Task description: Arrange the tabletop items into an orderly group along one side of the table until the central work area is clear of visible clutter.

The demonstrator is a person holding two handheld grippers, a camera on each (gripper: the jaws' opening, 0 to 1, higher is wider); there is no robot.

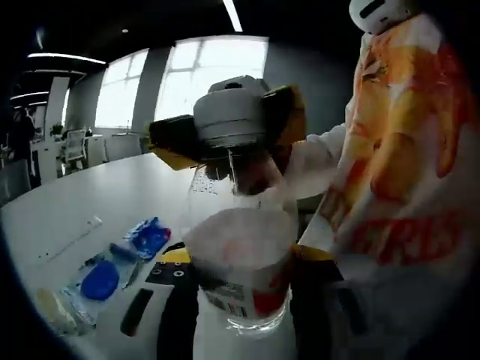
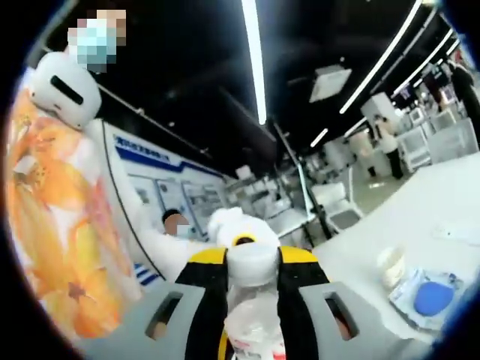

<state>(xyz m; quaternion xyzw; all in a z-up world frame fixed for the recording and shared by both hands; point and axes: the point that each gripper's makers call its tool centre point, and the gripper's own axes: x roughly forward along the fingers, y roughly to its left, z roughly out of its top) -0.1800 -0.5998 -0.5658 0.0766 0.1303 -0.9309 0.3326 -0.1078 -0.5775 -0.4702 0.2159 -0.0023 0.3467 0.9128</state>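
bottle: clear plastic bottle with a red and white label, held up off the surface, so not sitting on anything; in the right gripper view its white cap points straight at the camera

left tongs: left tongs are clamped on the bottle's lower body, dark jaws on either side of the label

right tongs: right tongs grip the same bottle near the cap end; from the left gripper view you see them sitting at the bottle's far end, yellow and black with a grey round body

surface: white surface sits below and beside the bottle

stuff near the bottle: blue round lid in a clear wrapper, a blue packet just past it, a black flat piece closest to the bottle, a long white strip further out

person: orange and white printed shirt right behind the bottle
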